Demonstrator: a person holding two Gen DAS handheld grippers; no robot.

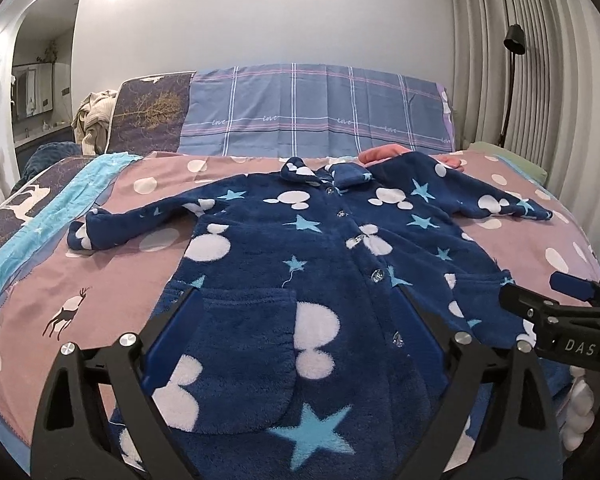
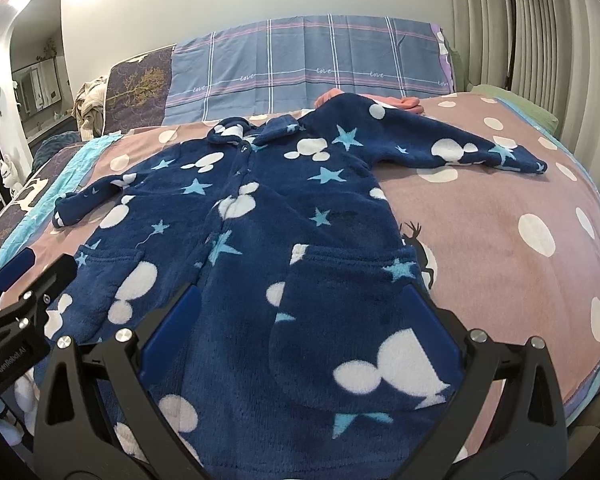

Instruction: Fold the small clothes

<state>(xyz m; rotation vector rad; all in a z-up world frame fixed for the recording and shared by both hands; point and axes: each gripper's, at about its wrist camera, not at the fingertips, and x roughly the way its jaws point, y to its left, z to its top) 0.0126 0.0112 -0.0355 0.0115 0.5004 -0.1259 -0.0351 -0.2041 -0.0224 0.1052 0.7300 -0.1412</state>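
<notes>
A small navy fleece jacket (image 1: 300, 240) with white mouse-head shapes, pale blue stars and a buttoned front lies flat on the pink spotted bedspread (image 2: 500, 220), collar far, both sleeves spread sideways. My left gripper (image 1: 300, 300) hovers open over the jacket's left pocket (image 1: 248, 344) near the hem, blue pads wide apart, nothing pinched. My right gripper (image 2: 302, 296) stands open the same way over the right pocket (image 2: 352, 320) of the jacket (image 2: 280, 200). Each gripper shows at the edge of the other's view: the right gripper (image 1: 540, 300) and the left gripper (image 2: 44, 272).
A salmon-pink garment (image 1: 380, 154) lies behind the collar. Blue plaid bedding (image 1: 320, 108) rises at the bed's head, a beige clothes pile (image 1: 94, 120) at far left. A turquoise cloth strip (image 1: 40, 220) runs along the left side. Curtains (image 1: 540, 60) and a black lamp (image 1: 514, 40) stand right.
</notes>
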